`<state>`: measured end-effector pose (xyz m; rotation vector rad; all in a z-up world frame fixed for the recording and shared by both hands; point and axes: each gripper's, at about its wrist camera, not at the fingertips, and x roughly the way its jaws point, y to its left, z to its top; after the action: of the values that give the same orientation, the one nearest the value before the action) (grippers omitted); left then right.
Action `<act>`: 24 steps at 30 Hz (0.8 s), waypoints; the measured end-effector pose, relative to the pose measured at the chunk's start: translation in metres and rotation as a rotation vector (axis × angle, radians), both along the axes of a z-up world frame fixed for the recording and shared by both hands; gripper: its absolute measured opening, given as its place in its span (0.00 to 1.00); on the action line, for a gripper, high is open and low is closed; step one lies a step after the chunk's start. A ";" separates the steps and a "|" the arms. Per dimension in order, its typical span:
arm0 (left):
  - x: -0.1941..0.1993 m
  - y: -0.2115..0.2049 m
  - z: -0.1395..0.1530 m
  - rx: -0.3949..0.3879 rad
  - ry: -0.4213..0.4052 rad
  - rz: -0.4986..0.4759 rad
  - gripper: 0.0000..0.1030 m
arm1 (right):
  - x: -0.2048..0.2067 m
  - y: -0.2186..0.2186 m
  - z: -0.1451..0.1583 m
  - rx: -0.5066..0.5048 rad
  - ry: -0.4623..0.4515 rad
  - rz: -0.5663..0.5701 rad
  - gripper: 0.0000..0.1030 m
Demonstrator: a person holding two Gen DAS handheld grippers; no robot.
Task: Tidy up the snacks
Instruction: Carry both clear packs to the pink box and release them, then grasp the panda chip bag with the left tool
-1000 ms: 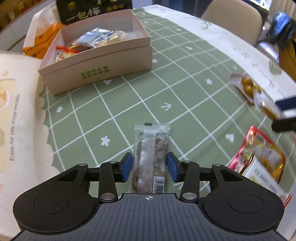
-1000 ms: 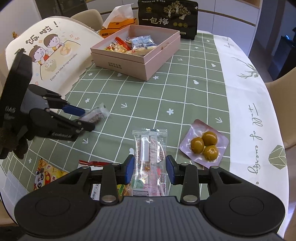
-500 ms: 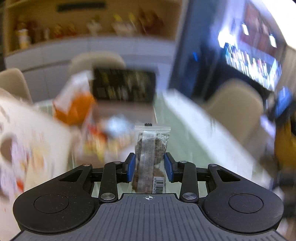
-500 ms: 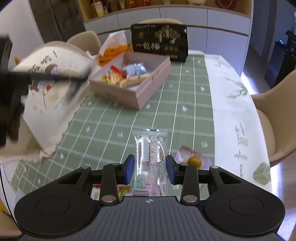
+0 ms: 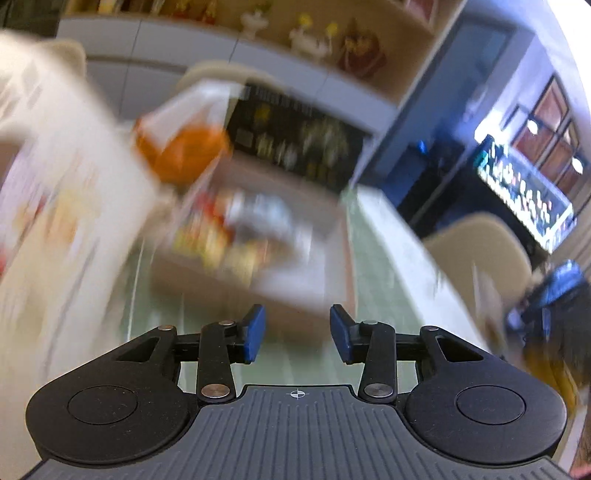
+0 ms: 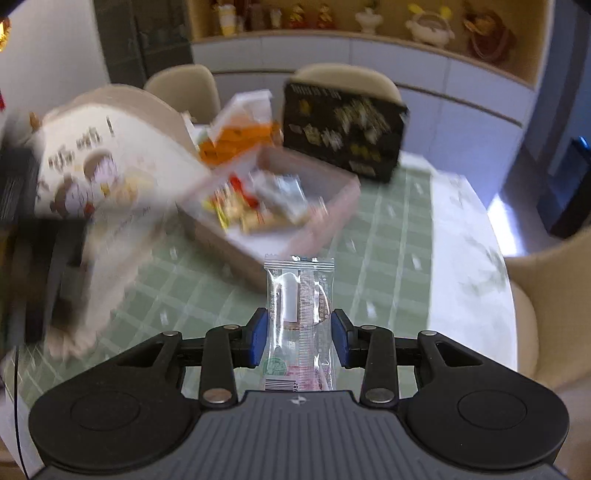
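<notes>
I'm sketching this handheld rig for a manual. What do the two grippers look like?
Both look alike: the left gripper and the right gripper have a ribbed dark grey body with a small white crosshair mark, two round black housings, black linkage arms with silver pivot screws, and fingers tipped with blue pads. No cables or sleeves show.

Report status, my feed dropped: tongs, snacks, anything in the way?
Left tongs just opened, nothing between them. Right tongs shut on clear snack packet. Pink snack box ahead, part filled. Path over green tablecloth looks clear; view blurred.

Beige chairs, white cabinets, shelf ornaments
</notes>
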<state>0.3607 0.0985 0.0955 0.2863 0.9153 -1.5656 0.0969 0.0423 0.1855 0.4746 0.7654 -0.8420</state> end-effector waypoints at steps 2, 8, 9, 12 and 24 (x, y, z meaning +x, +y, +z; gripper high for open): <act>-0.002 0.037 -0.017 0.064 0.007 0.011 0.42 | 0.018 -0.028 0.015 -0.032 -0.069 0.001 0.35; -0.003 0.120 -0.035 0.197 0.036 0.092 0.42 | 0.058 -0.105 0.020 -0.116 -0.092 -0.092 0.65; -0.006 0.128 -0.037 0.212 0.029 0.088 0.42 | 0.054 -0.107 0.015 -0.077 -0.092 -0.097 0.64; -0.016 0.145 -0.038 0.236 0.005 0.061 0.42 | 0.038 -0.087 -0.004 -0.014 -0.066 -0.057 0.64; -0.036 0.146 -0.037 0.274 -0.059 0.028 0.42 | -0.009 -0.028 -0.063 0.121 0.043 -0.007 0.64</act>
<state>0.3242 0.2441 0.0589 0.5093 1.0838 -1.3982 0.0877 0.0144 0.1228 0.5687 0.8579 -0.8178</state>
